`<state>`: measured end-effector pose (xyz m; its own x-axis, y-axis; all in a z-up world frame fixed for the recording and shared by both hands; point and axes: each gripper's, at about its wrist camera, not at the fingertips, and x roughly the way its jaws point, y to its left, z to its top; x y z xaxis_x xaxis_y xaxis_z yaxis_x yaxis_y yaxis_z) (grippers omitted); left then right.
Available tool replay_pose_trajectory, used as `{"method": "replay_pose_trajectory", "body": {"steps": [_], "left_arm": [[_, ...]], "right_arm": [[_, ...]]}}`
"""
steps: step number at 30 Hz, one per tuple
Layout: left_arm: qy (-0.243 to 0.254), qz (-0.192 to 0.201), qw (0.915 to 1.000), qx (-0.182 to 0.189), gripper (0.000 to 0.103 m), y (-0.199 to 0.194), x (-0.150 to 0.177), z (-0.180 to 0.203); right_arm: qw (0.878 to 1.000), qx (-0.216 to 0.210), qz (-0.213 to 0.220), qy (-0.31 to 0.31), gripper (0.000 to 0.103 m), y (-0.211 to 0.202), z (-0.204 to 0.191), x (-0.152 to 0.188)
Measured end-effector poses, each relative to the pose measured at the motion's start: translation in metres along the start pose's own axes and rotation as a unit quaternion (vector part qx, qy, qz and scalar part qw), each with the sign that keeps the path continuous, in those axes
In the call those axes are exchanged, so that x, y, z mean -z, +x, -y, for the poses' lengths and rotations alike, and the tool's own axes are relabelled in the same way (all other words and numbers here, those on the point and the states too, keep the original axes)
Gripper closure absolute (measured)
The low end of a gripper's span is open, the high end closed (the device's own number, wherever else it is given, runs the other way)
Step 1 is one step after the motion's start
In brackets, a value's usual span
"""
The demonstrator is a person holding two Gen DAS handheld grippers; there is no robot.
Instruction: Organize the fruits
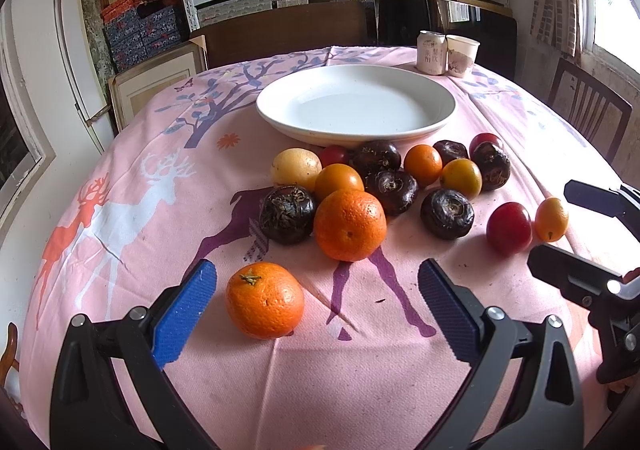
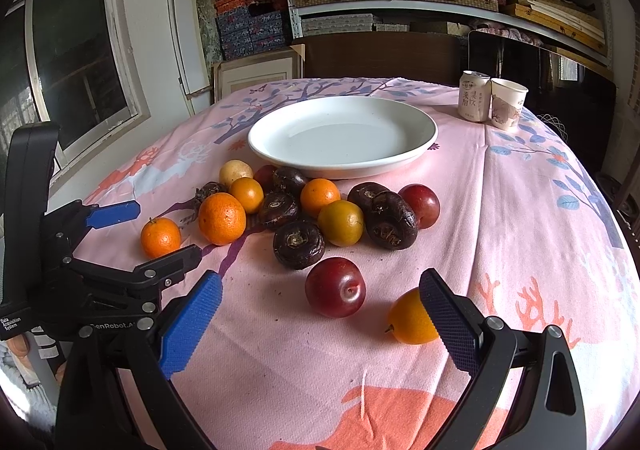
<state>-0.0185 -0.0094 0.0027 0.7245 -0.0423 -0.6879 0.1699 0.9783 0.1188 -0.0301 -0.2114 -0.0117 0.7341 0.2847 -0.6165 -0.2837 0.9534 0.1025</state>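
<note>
Left claw [image 1: 316,310] agape; small round orange mandarin [image 1: 265,300] just inside its left pad. Probably firm, light; grip across its middle. Right claw [image 2: 320,314] agape.

Soft daylight enters from a window [image 1: 612,1], blown out white; fruits cast faint shadows on the tablecloth [image 2: 520,209]; centres sharp, strong fisheye bending and dark vignette at all 4 corners
</note>
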Motion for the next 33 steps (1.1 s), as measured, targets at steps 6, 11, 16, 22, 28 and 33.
{"method": "replay_pose_trajectory", "body": {"steps": [6,11,16,22,28,33], "left_arm": [[0.001,0.000,1.0000,0.000,0.004,0.001,0.000,0.000],[0.001,0.000,1.0000,0.000,0.004,0.001,0.000,0.000],[0.000,-0.001,1.0000,0.000,0.004,0.000,0.000,0.000],[0.002,-0.002,1.0000,0.000,0.004,0.002,0.001,0.001],[0.004,-0.014,0.9999,0.005,0.004,0.006,0.002,0.000],[0.008,-0.045,0.9990,-0.001,0.004,0.017,0.002,0.000]], "right_arm": [[1.000,0.000,0.000,0.000,0.004,0.000,0.000,0.000],[1.000,0.000,0.000,0.000,0.004,0.000,0.000,0.000],[1.000,0.000,0.000,0.000,0.004,0.000,0.000,0.000],[1.000,0.000,-0.002,0.000,0.004,0.002,-0.001,0.000],[1.000,-0.002,-0.019,0.000,0.004,0.009,-0.004,0.001],[0.999,0.004,-0.032,-0.002,0.004,0.012,-0.002,0.002]]}}
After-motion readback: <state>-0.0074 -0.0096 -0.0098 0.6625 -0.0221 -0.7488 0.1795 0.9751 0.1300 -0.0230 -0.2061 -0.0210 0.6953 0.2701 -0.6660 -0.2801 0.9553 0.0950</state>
